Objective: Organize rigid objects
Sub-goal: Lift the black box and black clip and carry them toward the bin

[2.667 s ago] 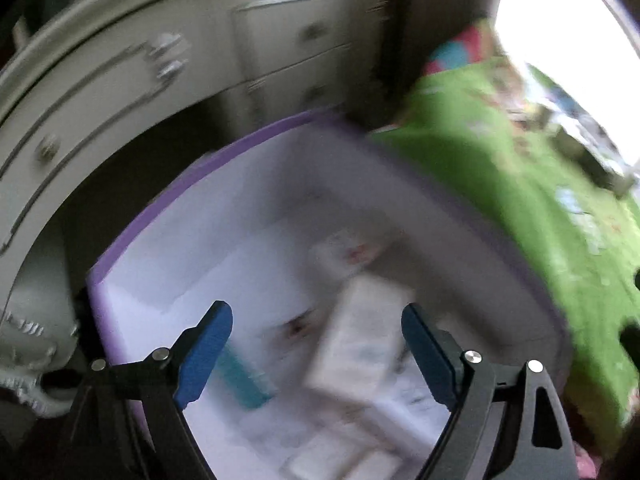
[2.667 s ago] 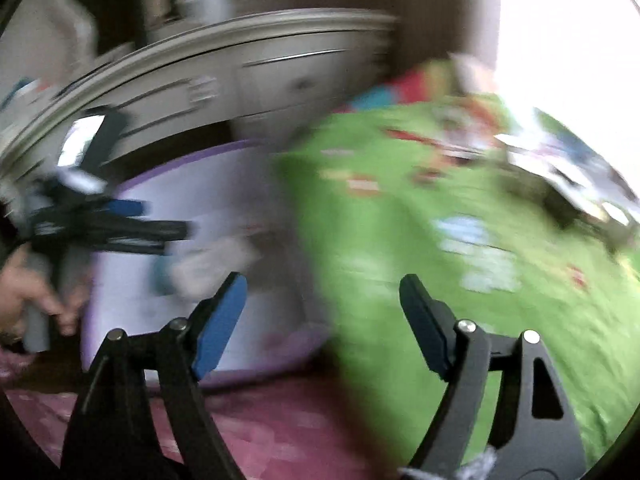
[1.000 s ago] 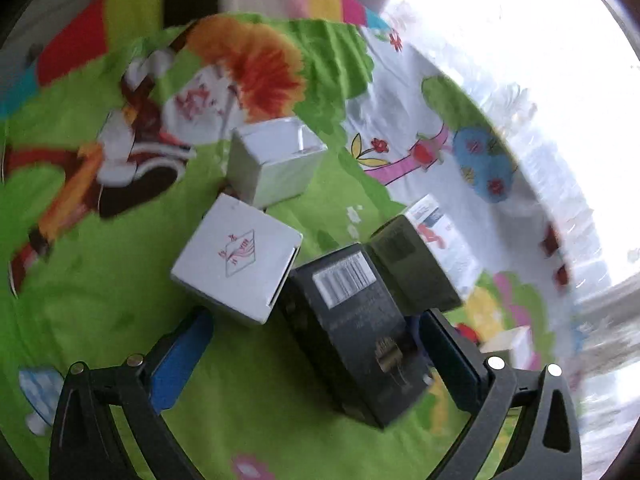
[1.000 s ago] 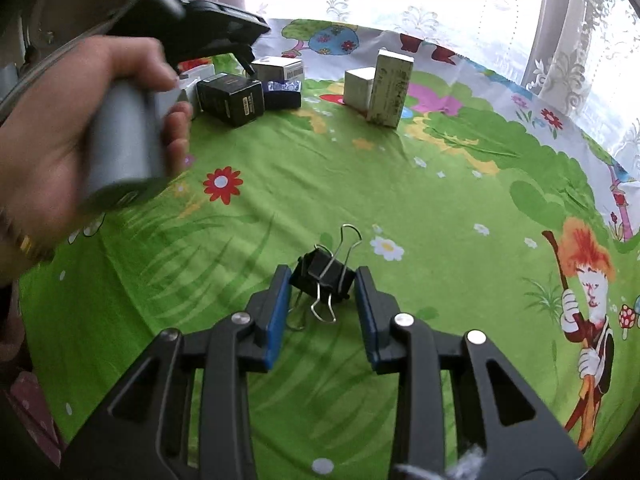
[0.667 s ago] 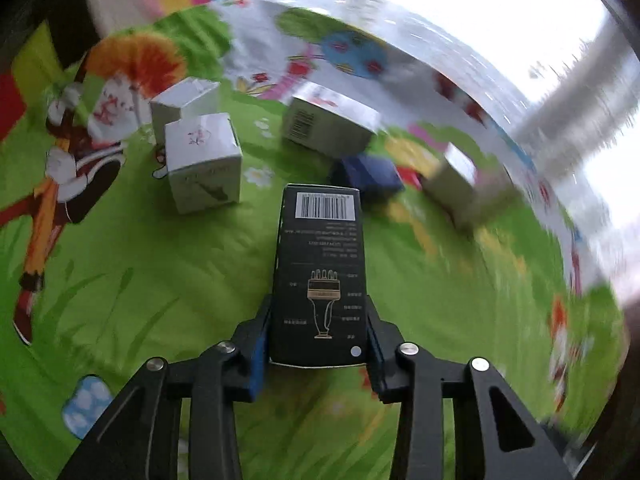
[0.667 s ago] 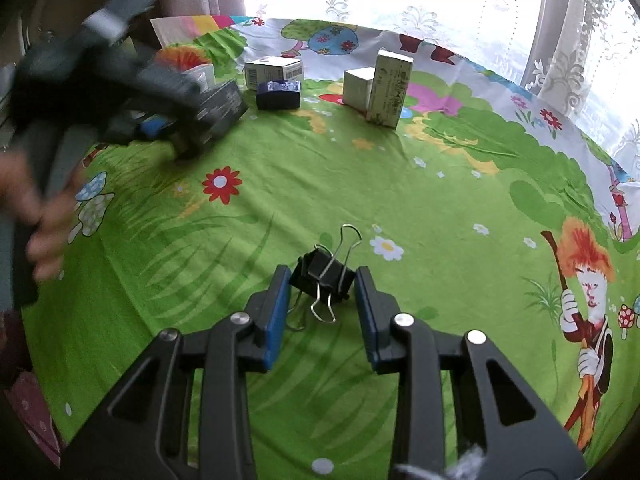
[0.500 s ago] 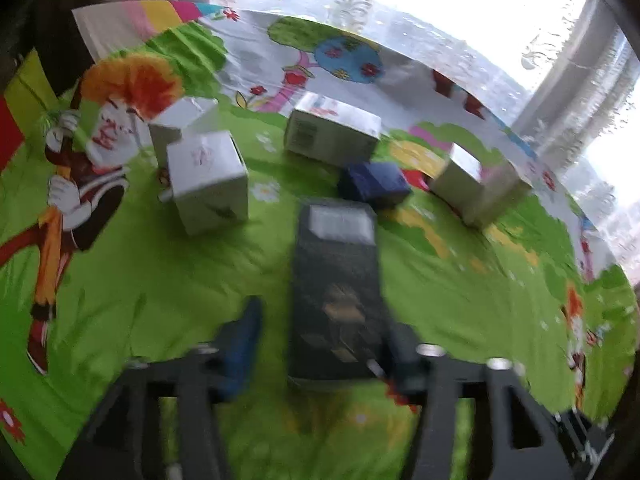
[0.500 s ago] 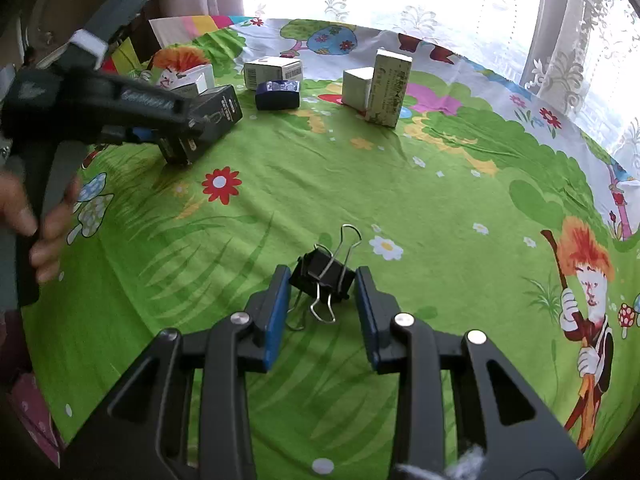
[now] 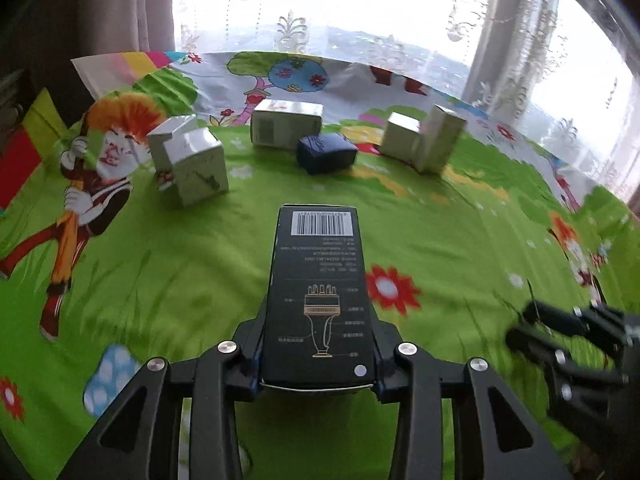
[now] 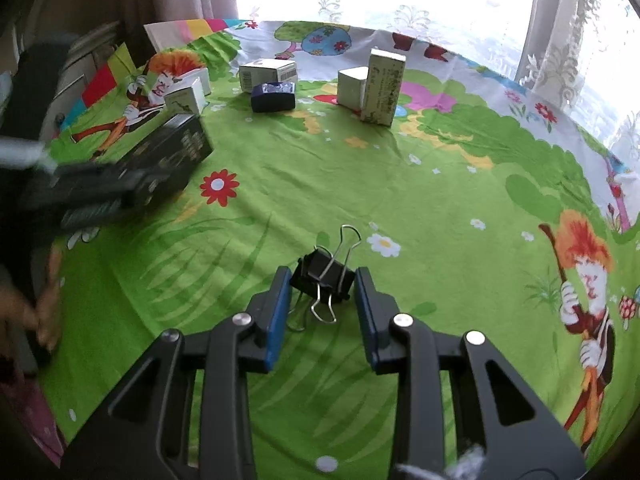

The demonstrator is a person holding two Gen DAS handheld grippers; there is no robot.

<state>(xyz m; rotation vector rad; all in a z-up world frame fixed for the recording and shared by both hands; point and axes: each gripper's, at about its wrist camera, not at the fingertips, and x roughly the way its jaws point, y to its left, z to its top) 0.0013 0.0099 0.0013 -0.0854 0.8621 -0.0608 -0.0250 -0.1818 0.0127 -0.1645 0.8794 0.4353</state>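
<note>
My left gripper is shut on a long black box with a barcode, held above the green cartoon cloth; the box also shows in the right wrist view, blurred at the left with the gripper. My right gripper has its jaws close on both sides of a black binder clip with wire handles, which lies on the cloth; its pads seem to touch the clip's sides. It appears blurred at the right of the left wrist view.
Several boxes stand at the far side of the cloth: two white cubes, a white flat box, a dark blue box, a white cube beside a tall pale box. A bright window with lace curtain lies behind.
My left gripper left the purple bin, closed on the black box among the others and has drawn it back toward me. My right gripper has stayed around the binder clip.
</note>
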